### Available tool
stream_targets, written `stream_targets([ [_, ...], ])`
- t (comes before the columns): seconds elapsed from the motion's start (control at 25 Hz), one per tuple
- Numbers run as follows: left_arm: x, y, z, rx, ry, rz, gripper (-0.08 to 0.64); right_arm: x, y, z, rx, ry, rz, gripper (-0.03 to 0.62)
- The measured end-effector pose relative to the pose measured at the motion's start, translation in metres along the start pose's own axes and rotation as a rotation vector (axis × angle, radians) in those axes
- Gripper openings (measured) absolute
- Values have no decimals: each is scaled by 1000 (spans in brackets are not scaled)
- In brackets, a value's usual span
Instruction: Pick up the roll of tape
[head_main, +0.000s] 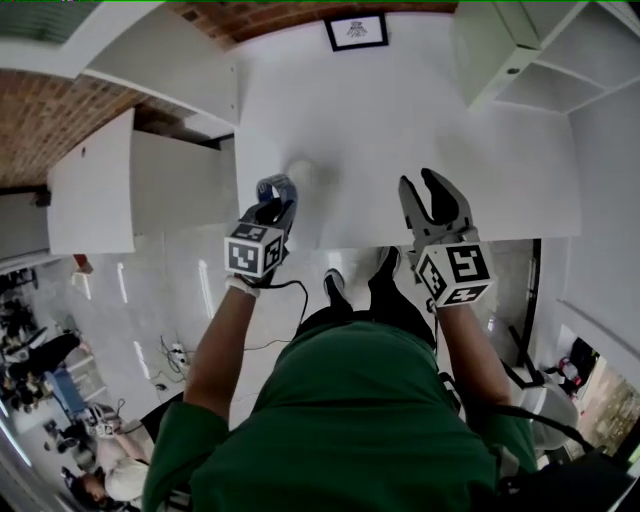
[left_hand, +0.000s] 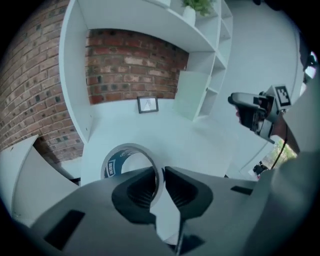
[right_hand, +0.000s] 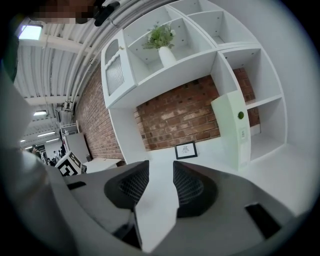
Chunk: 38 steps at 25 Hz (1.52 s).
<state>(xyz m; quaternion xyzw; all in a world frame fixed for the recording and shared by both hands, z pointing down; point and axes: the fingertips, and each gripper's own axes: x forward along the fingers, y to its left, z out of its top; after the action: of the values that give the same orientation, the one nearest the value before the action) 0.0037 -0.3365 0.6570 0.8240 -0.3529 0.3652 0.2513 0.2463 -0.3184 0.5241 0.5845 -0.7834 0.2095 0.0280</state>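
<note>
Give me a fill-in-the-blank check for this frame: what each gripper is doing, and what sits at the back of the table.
The left gripper is shut on the rim of a roll of ____.
The right gripper is ____, with nothing between its jaws.
Behind the framed picture stands a wall of ____.
Missing words: tape; open; brick.

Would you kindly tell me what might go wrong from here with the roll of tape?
1. The left claw pinches only one thin wall of the roll of tape, near its tips, so the roll may swivel or slip out.
2. If it drops, it could roll off the white desk, whose front edge is close.
3. The right claw stands open and empty, so nothing backs the grip up.
</note>
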Motion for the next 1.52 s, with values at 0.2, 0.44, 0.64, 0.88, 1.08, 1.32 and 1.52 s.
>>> stream_targets([
  [0.2,-42,-10,26,-31,-155,-43,72,-4,33,14,-46,-21,25,164],
  [0.44,-96,-12,56,-81,-329,-86,72,-14,74,36,-107,-63,32,163],
  [0.64,-141,-13,78,-72,-446,-92,71,-25,105,58,-151,-111,37,163],
  [0.88,-192,-13,103,-61,-590,-89,71,-36,132,84,-191,-168,30,161],
  [1.08,-226,-12,116,-51,-674,-91,71,-44,153,101,-214,-209,20,154],
  [1.32,-260,-15,132,-32,-761,-94,67,-54,168,121,-237,-263,-7,130],
  [1.52,-290,-11,141,6,-846,-41,67,-61,175,134,-255,-299,-23,130],
])
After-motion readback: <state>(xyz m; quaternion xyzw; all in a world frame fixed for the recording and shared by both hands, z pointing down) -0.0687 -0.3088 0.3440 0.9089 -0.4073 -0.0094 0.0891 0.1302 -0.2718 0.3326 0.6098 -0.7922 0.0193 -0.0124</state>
